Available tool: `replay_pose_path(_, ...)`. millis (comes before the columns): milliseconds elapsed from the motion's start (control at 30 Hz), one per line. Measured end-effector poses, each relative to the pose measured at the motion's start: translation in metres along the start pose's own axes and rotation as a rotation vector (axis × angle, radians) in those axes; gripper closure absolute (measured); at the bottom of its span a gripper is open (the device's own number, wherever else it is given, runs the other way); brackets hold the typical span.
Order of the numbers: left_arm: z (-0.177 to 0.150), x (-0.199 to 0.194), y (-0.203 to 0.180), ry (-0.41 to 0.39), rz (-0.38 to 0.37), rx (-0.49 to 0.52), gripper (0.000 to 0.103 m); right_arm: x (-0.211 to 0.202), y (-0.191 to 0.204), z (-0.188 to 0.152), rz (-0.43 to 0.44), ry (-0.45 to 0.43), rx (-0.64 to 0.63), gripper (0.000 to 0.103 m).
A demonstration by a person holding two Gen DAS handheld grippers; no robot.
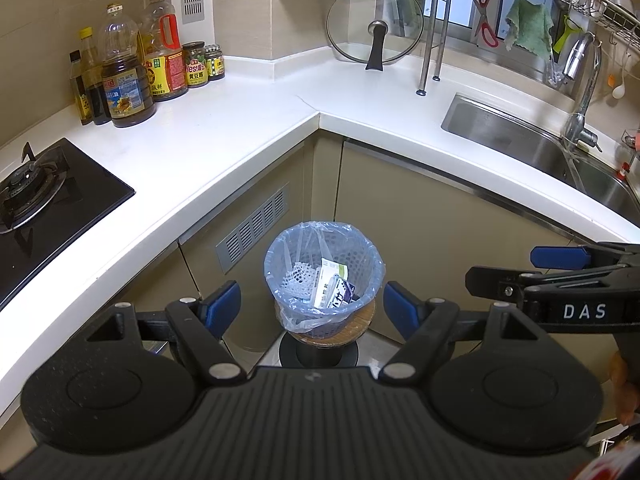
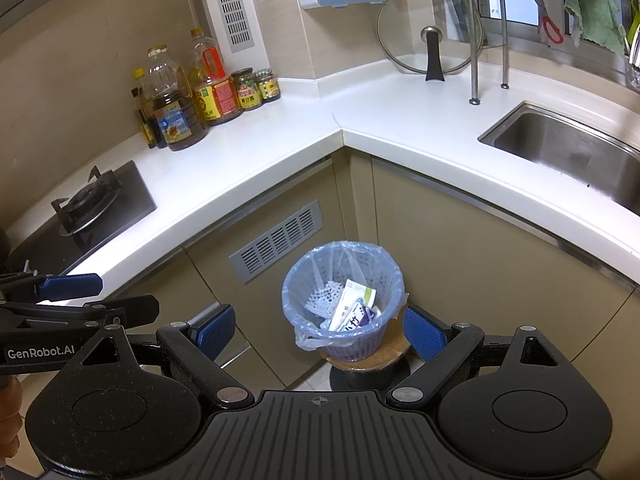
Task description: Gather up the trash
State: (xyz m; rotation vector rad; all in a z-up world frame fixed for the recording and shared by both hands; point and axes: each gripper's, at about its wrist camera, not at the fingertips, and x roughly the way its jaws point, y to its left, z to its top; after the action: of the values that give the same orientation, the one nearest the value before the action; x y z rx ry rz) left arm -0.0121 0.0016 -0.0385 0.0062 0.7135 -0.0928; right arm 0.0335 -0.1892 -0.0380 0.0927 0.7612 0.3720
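Observation:
A small mesh trash bin (image 1: 324, 276) (image 2: 343, 304) lined with a pale blue bag stands on a round wooden stool in the corner below the counter. Inside lie a white foam net (image 1: 298, 280) (image 2: 325, 298), a white-and-green box (image 1: 331, 278) (image 2: 356, 298) and a purple-printed packet (image 1: 342, 294) (image 2: 366, 314). My left gripper (image 1: 312, 310) hangs open above and in front of the bin, nothing between its blue pads. My right gripper (image 2: 320, 332) is likewise open and empty. Each gripper shows at the edge of the other's view, the right gripper (image 1: 560, 276) at right and the left gripper (image 2: 80, 300) at left.
A white L-shaped counter (image 1: 224, 136) wraps the corner. On it: a black gas hob (image 1: 44, 200) at left, oil and sauce bottles (image 1: 128, 76) by the wall, a glass lid (image 1: 374, 26), a dish rack leg and a steel sink (image 1: 532, 148) with tap at right. Beige cabinet doors stand behind the bin.

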Motion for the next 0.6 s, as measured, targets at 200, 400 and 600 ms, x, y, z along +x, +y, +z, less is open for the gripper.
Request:
replay_pose_path(200, 0.0014, 0.0004, 0.0006, -0.001, 0.000, -0.003, 0.026, 0.0003, 0.0000, 0.0002, 0.000, -0.001, 0.000, 0.013)
replay_pose_path(400, 0.0015, 0.0005, 0.0008, -0.002, 0.000, -0.004, 0.026, 0.0000, -0.0004, 0.0002, 0.000, 0.000, 0.000, 0.013)
replay_pose_path(600, 0.0036, 0.0009, -0.0002, -0.002, -0.001, -0.003, 0.026, 0.0000, -0.0007, 0.0005, 0.000, -0.001, 0.000, 0.013)
